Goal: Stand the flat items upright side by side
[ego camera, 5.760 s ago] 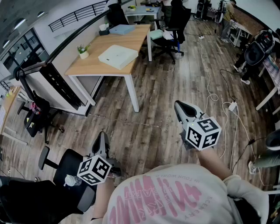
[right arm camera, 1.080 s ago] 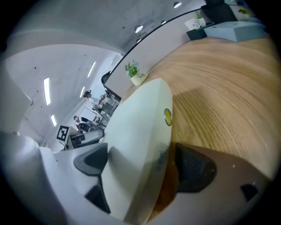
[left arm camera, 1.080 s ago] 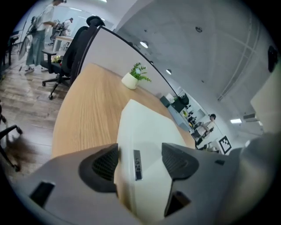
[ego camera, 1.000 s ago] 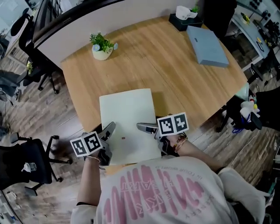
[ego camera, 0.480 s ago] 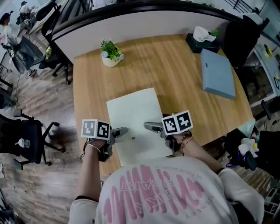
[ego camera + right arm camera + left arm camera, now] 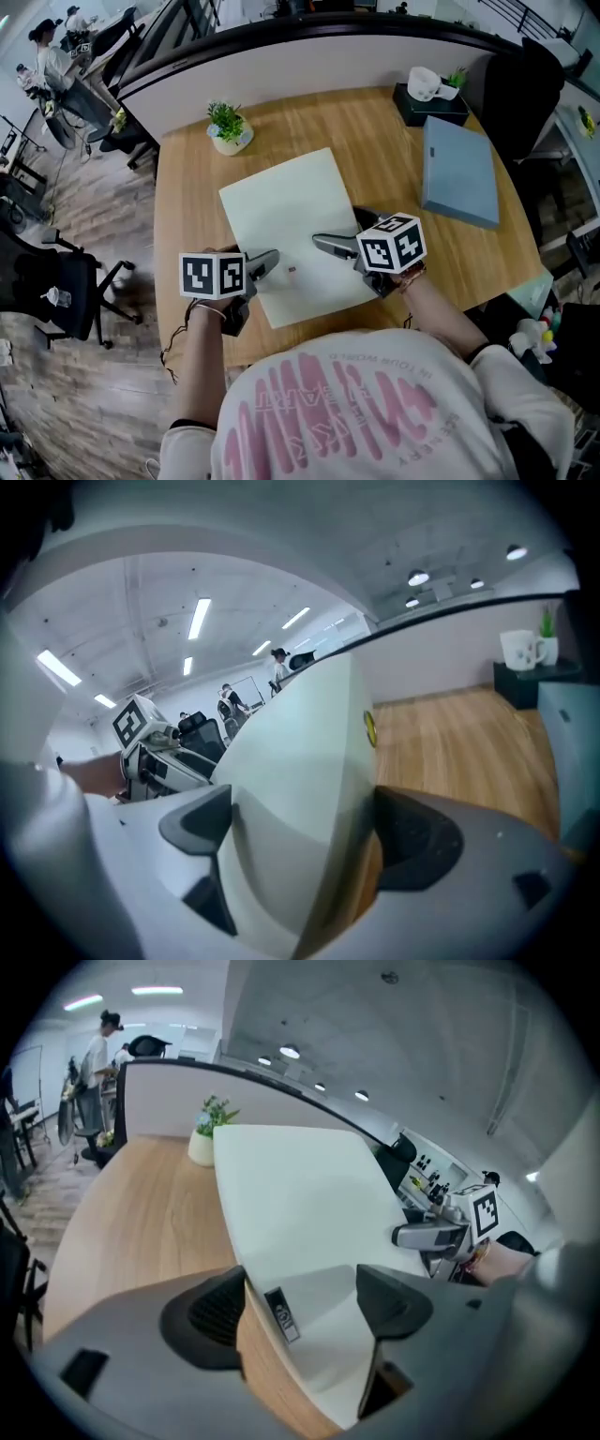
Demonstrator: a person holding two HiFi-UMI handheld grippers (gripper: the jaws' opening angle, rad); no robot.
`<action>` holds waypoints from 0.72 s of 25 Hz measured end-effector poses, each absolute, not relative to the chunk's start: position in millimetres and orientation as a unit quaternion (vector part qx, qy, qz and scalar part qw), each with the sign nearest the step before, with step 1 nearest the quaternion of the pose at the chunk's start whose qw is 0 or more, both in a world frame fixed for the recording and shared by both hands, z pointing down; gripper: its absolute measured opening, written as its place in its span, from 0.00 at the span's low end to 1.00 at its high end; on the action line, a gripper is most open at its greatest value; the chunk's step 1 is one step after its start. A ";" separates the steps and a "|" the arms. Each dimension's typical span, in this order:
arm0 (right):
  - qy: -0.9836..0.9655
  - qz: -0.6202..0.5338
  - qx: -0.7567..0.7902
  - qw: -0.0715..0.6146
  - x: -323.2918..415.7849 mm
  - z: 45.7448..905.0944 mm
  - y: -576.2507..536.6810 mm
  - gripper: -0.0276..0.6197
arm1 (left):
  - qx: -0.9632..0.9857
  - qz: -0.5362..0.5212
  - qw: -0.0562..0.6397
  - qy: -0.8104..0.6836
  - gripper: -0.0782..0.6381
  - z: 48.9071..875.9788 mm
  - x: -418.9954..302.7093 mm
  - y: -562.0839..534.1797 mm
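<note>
At the left of the wooden table (image 6: 183, 202) a potted plant (image 6: 228, 125) is standing. Nearer the person, the left gripper (image 6: 302, 1305) is reaching in over the near left edge of the flat white box (image 6: 281, 202), which is lying mid-table. Its jaws have just been opening and are now standing wide. The box's labelled corner is sitting between the pads with neither pressing on it. A second ago this gripper was pointing up along that edge rather than in across it. The right gripper (image 6: 307, 832) is straddling the box's right edge, one jaw over the top face and the other outside the side wall. It is spread wide with a sliver of tabletop showing beside the outer pad, so it is clamping nothing. Its marker cube (image 6: 392, 244) is now sitting rolled, where half a second ago it was facing the camera more squarely. Further right, well apart from the white box, the flat blue box (image 6: 457, 173) is lying near the table's edge, with a black tissue box (image 6: 427, 101) at the corner beyond it.
</note>
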State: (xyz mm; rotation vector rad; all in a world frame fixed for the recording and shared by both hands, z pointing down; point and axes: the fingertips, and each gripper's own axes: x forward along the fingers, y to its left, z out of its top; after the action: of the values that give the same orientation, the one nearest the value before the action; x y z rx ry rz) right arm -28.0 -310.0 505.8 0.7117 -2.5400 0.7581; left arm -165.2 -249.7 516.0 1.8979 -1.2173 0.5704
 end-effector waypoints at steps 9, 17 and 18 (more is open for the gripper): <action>-0.944 0.158 0.247 0.151 -29.4 456.0 -332.3 0.78 | 0.774 0.186 0.253 -0.550 0.58 452.5 -169.8 -271.3; -0.941 0.069 0.279 0.181 -26.2 448.7 -342.5 0.78 | 0.774 0.182 0.189 -0.576 0.54 428.7 -168.7 -275.7; -0.938 0.063 0.283 0.190 -25.0 449.9 -344.2 0.78 | 0.774 0.173 0.192 -0.578 0.54 428.9 -167.3 -276.9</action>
State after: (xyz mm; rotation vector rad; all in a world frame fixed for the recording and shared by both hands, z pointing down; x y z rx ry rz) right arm -25.0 -344.2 449.9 0.7964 -2.6370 0.1758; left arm -167.3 -276.9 428.9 2.1732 -1.6228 0.4853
